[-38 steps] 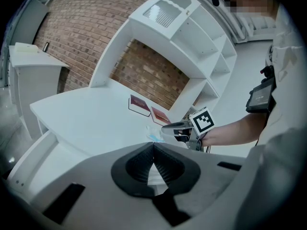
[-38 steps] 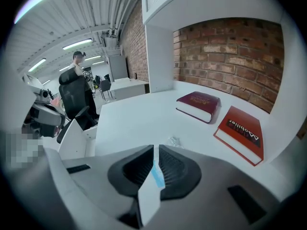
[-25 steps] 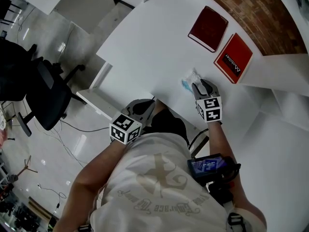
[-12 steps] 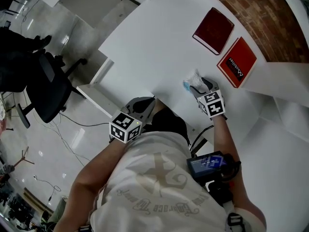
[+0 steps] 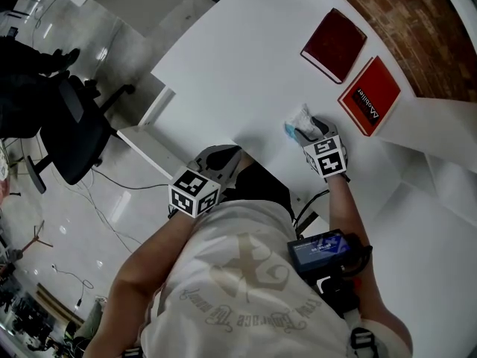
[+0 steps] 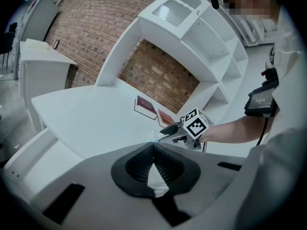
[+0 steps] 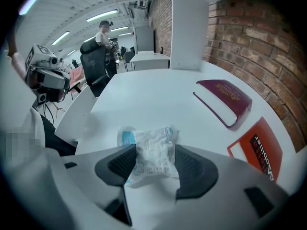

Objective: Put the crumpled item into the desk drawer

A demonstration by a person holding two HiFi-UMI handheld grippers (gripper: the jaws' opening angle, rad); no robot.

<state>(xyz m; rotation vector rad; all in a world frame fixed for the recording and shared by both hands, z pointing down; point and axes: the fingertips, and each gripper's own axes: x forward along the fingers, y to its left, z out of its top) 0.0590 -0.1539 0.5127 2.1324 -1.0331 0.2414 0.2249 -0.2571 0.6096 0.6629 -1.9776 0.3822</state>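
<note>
Straddling the crumpled item (image 7: 152, 153) near the front edge of the desk (image 5: 223, 58), the right gripper (image 5: 311, 131) has just been opening its jaws, now released wide with the item dead ahead between the pads, filling the gap, no clear long axis. Left gripper (image 6: 153, 147) is clenched on nothing, well apart, so right is nearer. Only the right gripper view shows the item inside the gap; no view shows a drawer.

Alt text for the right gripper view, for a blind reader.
The right claw, its jaws just opened wide, straddles a crumpled plastic wrapper on the white desk. A maroon book and a red booklet lie beyond, near a brick wall.
</note>
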